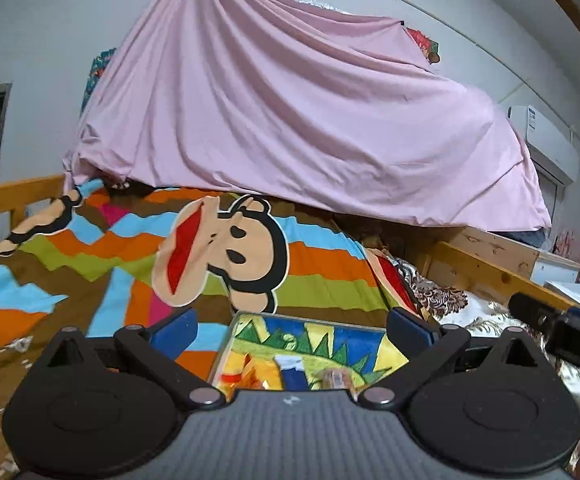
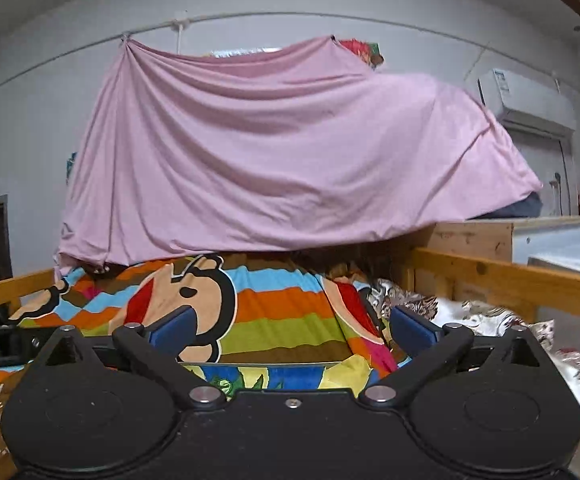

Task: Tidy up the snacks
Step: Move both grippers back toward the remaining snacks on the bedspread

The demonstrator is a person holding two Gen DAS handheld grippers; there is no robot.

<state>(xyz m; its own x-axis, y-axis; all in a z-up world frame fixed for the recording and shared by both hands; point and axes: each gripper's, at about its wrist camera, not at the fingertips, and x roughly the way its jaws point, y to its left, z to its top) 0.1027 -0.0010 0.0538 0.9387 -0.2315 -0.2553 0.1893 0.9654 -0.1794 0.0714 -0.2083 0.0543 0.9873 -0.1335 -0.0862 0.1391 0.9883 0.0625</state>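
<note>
Left tongs (image 1: 292,330): we see the blue fingers spread apart, gripping nothing; they hover above the tray's far edge
Right tongs (image 2: 292,330): parted likewise, nothing between them; the tray's rim lies just below
Tray (image 1: 354,328): colourful cartoon print, lying on the bed beneath both tongs
Snacks (image 1: 249,376): we make out small wrapped pieces, orange and clear, inside the tray near the left tongs; kinds too blurred to tell
Blanket (image 1: 310,264): striped, with a monkey face, spread over the bed
Pink sheet (image 2: 273,152): draped behind the bed
</note>
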